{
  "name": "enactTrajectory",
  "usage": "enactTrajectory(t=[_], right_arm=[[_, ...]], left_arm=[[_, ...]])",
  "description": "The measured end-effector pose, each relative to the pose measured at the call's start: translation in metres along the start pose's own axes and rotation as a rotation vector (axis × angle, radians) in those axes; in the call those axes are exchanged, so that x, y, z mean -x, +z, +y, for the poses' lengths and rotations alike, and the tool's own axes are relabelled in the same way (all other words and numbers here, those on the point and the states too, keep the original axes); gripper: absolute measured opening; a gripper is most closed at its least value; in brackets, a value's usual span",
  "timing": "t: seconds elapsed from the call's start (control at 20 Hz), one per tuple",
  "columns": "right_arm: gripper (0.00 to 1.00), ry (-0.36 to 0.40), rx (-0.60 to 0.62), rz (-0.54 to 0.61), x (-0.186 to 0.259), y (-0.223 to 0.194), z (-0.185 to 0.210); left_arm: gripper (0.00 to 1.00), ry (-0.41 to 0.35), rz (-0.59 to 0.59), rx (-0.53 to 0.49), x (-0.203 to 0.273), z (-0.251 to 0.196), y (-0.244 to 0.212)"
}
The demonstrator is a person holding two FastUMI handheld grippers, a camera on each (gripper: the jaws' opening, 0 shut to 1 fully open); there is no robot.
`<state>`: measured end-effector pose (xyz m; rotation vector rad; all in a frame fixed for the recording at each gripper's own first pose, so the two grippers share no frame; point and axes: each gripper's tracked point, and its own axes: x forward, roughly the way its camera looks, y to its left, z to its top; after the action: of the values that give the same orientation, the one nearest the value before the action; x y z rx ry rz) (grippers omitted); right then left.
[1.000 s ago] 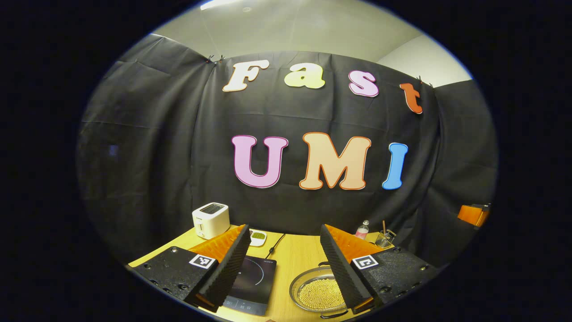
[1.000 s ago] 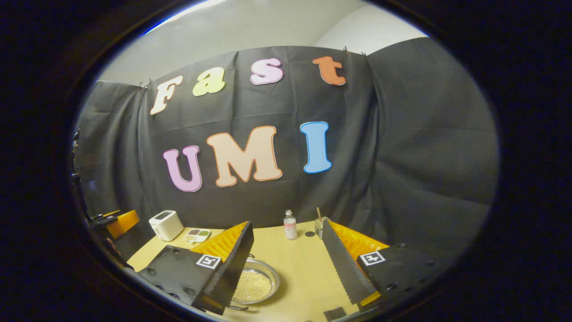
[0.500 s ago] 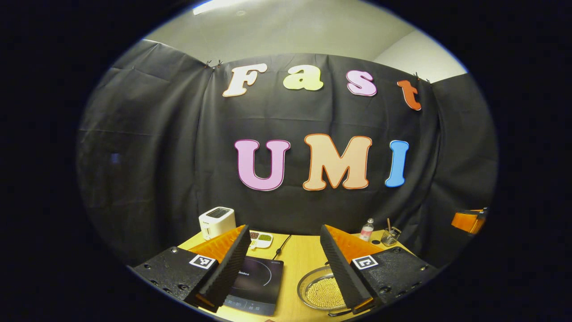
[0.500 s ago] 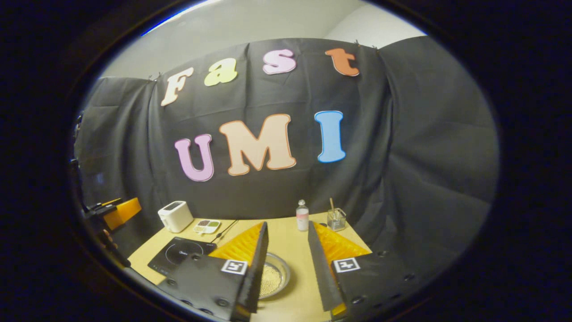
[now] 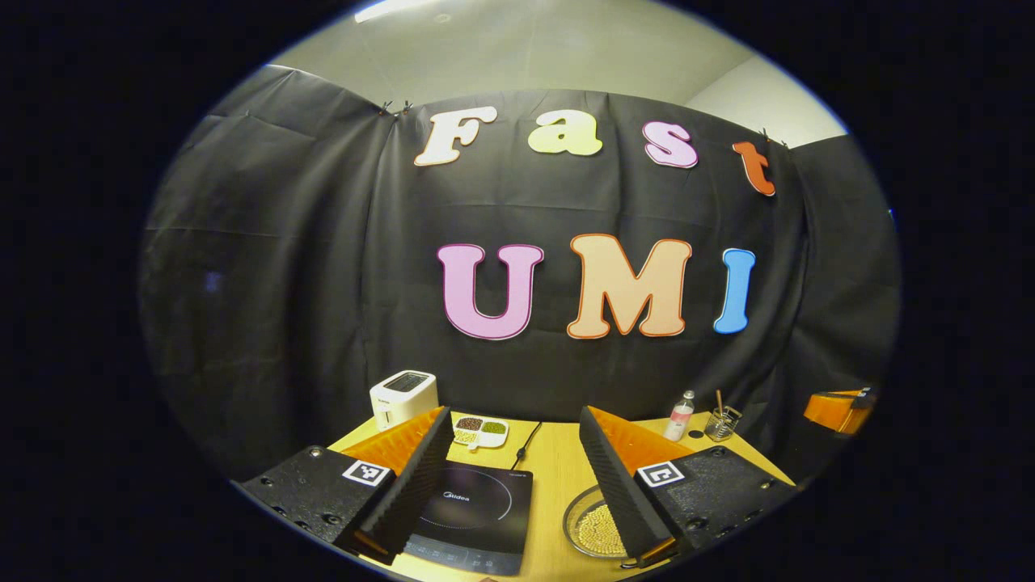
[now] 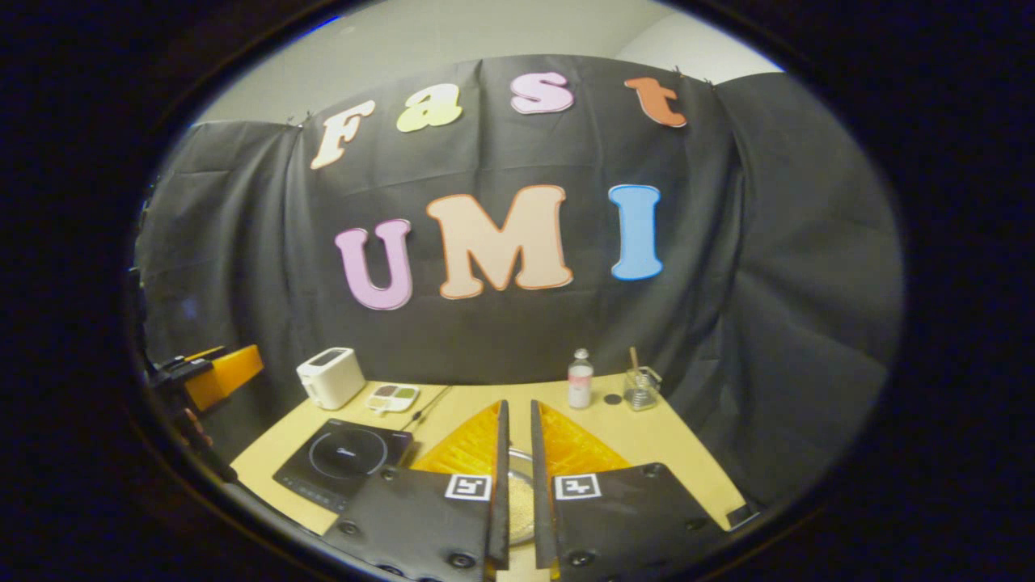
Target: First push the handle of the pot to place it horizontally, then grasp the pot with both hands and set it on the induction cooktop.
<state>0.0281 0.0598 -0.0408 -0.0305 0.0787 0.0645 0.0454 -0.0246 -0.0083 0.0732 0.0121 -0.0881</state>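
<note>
A yellow table (image 6: 647,440) is seen, with the induction cooktop (image 6: 344,454) at its left and the pot (image 5: 597,527) of pale beads just right of it; its handle's direction cannot be told. The first step, pushing the handle, is judged not yet begun. The left tool (image 5: 514,477) is held released; the right tool (image 6: 516,465), nearly clenched on nothing, is held above the pot, suited to a nudge.

White toaster (image 5: 403,397), black induction cooktop (image 5: 477,517), yellow wooden table (image 5: 551,469), silvery pot (image 5: 584,524) holding pale yellow beads
</note>
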Motion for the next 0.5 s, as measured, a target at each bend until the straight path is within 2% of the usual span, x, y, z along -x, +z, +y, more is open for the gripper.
enactTrajectory(t=[0.05, 0.1, 0.15, 0.4, 0.45, 0.5], right_arm=[[0.07, -0.002, 0.009, 0.01, -0.005, -0.003, 0.005], [0.07, -0.029, 0.024, 0.016, -0.009, -0.006, 0.002], [0.0, -0.031, 0.005, 0.02, -0.009, -0.008, 0.003], [0.02, -0.011, -0.009, 0.085, -0.023, -0.033, 0.018], [0.02, 0.001, -0.011, 0.108, -0.024, -0.042, 0.023], [0.0, 0.012, -0.013, 0.139, -0.024, -0.054, 0.026]], left_arm=[[0.92, -0.002, 0.002, -0.006, -0.004, 0.004, 0.0], [0.95, -0.009, 0.003, -0.009, -0.008, 0.006, 0.0], [0.92, -0.016, 0.006, -0.01, -0.013, 0.007, -0.002], [0.92, -0.042, 0.036, -0.003, -0.027, 0.012, -0.014], [0.99, -0.041, 0.038, 0.001, -0.03, 0.014, -0.015], [0.95, -0.039, 0.042, 0.001, -0.032, 0.016, -0.018]])
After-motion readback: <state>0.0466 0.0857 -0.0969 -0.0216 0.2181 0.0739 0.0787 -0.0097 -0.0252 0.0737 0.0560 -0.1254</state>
